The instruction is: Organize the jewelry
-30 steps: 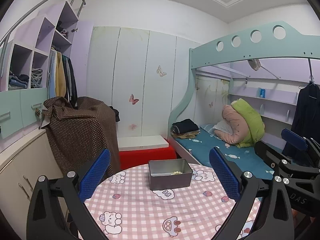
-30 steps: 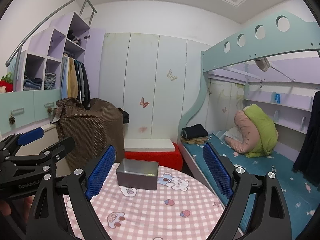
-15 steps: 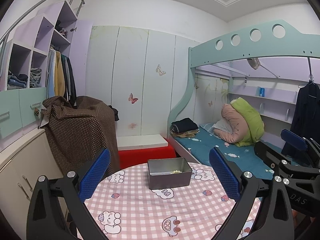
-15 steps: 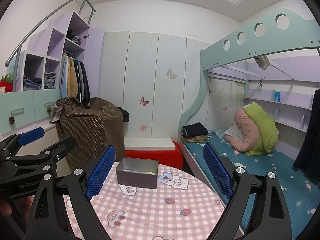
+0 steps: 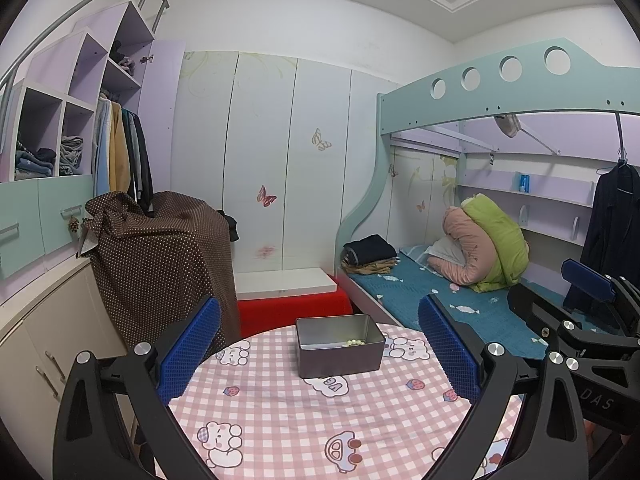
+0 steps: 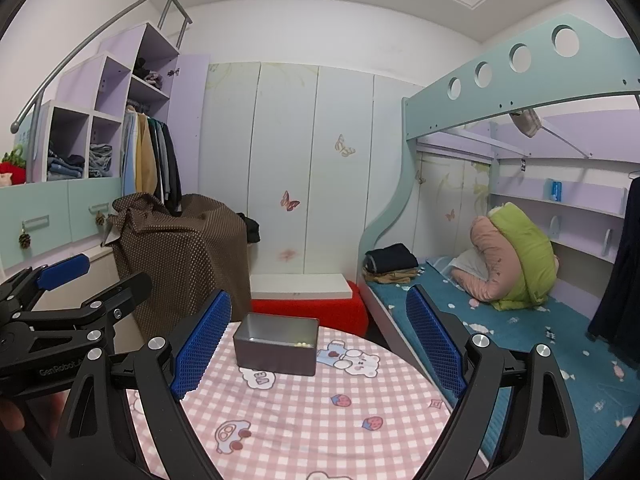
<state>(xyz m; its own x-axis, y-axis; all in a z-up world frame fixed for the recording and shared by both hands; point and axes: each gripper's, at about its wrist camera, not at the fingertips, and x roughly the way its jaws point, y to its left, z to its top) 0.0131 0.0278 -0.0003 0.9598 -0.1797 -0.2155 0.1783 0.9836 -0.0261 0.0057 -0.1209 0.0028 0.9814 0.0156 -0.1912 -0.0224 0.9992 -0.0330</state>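
A grey metal tin (image 5: 339, 345) stands open on the far side of a round table with a pink checked cloth (image 5: 304, 412). Small pale beads (image 5: 354, 342) lie inside it. The tin also shows in the right wrist view (image 6: 276, 343), with beads (image 6: 301, 344) at its right end. My left gripper (image 5: 320, 354) is open and empty, held above the table in front of the tin. My right gripper (image 6: 316, 346) is open and empty, to the right of the left one. Each gripper shows at the edge of the other's view.
A brown dotted cover (image 5: 160, 256) drapes something left of the table. A red box with a white board (image 5: 288, 300) sits behind the table. A teal bunk bed (image 5: 460, 296) with bedding runs along the right. Cabinets (image 5: 36, 332) line the left wall.
Both grippers have shifted slightly, so the tin sits a little differently in each view. Both stay open and empty.
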